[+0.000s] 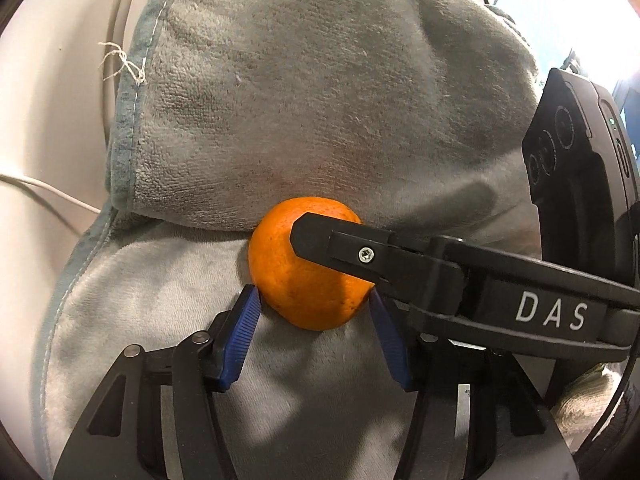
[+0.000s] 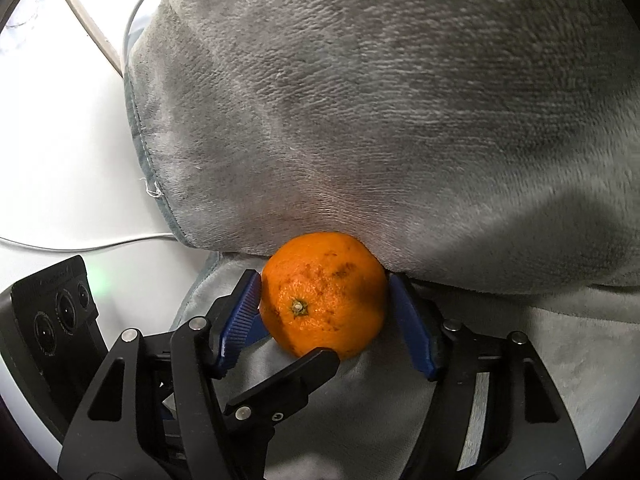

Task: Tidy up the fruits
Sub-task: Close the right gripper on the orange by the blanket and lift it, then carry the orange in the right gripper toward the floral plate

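Note:
One orange (image 1: pixel 304 276) lies on a grey towel (image 1: pixel 320 100) against the towel's raised fold. In the left wrist view my left gripper (image 1: pixel 314 300) has its blue pads (image 1: pixel 246 312) touching both sides of the orange. A black finger (image 1: pixel 340 246) of the other gripper lies across the fruit from the right. In the right wrist view the same orange (image 2: pixel 324 300), stem toward the camera, sits between my right gripper's (image 2: pixel 324 300) blue pads (image 2: pixel 408 312), which touch it on both sides. The other gripper's black finger (image 2: pixel 300 376) reaches under its front.
The towel (image 2: pixel 380 120) covers a bulky form behind the orange. A white surface (image 2: pixel 60 140) with a thin white cable (image 2: pixel 100 242) lies to the left. A black camera module (image 1: pixel 560 148) of the other gripper stands at the right in the left wrist view.

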`<control>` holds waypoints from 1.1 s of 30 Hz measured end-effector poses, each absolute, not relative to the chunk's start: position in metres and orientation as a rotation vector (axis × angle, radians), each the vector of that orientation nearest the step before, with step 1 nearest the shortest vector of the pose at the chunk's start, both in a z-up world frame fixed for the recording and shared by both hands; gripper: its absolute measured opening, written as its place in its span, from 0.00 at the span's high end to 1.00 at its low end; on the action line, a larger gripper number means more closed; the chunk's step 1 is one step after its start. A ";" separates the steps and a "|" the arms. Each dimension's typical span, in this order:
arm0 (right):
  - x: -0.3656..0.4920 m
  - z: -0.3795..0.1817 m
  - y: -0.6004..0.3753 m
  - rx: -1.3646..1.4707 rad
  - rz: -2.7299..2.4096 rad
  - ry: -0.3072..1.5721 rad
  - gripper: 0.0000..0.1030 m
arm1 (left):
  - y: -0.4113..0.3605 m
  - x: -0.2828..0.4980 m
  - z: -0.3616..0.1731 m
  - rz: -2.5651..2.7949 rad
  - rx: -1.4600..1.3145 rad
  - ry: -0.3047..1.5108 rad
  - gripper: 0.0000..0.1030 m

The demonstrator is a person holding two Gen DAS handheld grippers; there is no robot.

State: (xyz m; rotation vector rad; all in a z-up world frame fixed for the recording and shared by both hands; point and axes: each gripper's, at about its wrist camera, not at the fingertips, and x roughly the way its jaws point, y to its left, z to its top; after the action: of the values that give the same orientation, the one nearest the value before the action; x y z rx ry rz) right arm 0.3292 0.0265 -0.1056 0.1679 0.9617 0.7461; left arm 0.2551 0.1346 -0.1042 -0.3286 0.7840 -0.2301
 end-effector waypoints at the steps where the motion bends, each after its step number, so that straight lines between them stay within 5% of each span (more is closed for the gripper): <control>1: 0.328 -0.105 0.025 0.172 0.749 0.962 0.34 | 0.134 0.253 -0.102 -0.229 -0.324 0.782 0.46; 33: 0.260 -0.043 -0.091 0.223 0.753 0.808 0.34 | 0.049 0.176 -0.026 -0.271 -0.191 0.646 0.46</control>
State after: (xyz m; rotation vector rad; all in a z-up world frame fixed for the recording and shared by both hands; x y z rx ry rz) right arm 0.2601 -0.0909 -0.0434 0.2233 0.8082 0.7534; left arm 0.1762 0.0493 -0.0263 -0.1911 0.6463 -0.2708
